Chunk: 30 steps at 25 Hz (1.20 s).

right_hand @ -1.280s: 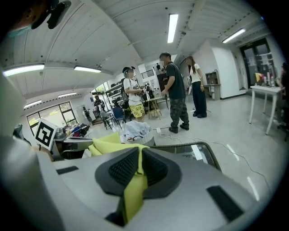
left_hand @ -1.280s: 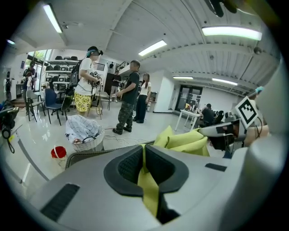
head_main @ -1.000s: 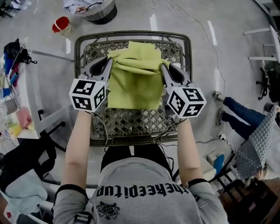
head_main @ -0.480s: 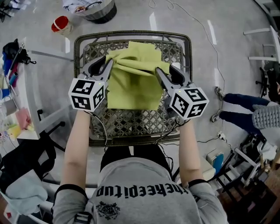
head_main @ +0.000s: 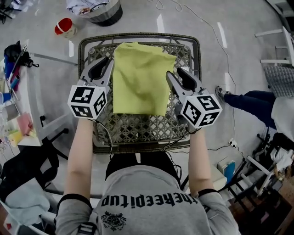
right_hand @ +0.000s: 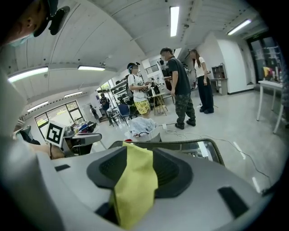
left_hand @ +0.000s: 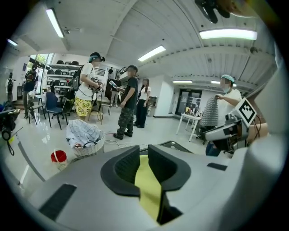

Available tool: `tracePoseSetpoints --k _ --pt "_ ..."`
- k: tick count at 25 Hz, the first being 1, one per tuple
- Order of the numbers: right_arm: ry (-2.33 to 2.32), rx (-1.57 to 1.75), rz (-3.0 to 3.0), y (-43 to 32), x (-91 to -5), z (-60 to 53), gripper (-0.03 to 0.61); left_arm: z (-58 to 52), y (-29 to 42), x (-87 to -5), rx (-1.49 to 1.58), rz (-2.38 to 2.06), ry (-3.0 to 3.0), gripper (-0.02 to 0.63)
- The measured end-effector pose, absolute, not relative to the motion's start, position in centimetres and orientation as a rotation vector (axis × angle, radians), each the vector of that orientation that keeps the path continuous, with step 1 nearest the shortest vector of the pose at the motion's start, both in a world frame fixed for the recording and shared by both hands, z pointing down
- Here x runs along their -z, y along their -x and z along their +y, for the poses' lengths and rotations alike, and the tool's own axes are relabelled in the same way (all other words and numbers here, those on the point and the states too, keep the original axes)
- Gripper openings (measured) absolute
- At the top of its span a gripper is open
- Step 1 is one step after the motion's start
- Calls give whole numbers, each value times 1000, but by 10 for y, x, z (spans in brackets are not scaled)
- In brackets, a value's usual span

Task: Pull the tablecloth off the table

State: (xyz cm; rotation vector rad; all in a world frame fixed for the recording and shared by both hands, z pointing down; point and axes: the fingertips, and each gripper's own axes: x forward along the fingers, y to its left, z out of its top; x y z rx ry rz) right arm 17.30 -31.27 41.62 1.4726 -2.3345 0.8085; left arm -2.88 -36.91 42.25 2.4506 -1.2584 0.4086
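A yellow-green tablecloth (head_main: 138,78) lies flattened on the wicker table (head_main: 138,133), covering its far middle part. My left gripper (head_main: 104,64) sits at the cloth's left edge; its jaws have just opened and then eased slightly closer. A strip of the cloth (left_hand: 149,185) shows in their narrow gap without being pinched. My right gripper (head_main: 177,74) sits at the cloth's right edge. Its jaws have just been opening and stand wide. The cloth (right_hand: 133,185) sits loose between its pads.
The table has a raised dark rim (head_main: 138,35). On the floor beyond it are a laundry basket (head_main: 98,9) and a red bucket (head_main: 64,26). A cluttered desk (head_main: 18,105) stands left; someone's legs (head_main: 248,108) are right. People (left_hand: 128,101) stand farther off.
The cloth was bunched and gripped between both grippers; now it lies flat and smooth. Both grippers have opened, and they have drawn slightly back and apart.
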Motion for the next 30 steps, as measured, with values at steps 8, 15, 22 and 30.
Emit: tracePoseSetpoints --k 8,15,22,30 --pt "-1476 -779 -2362 -167 -406 -301 23 -345 8 -420 -444 -1167 -2502 21" --pt "-1429 -735 -2427 -145 -393 -278 11 -315 -6 -407 -443 -1097 -2549 15" --pt "-1436 -708 -2474 -124 -375 -243 11 -277 -15 -392 -428 -1022 -2596 15" --pt "-1454 -640 -2515 -103 -351 -206 11 -239 -13 -371 -377 -972 -2629 14"
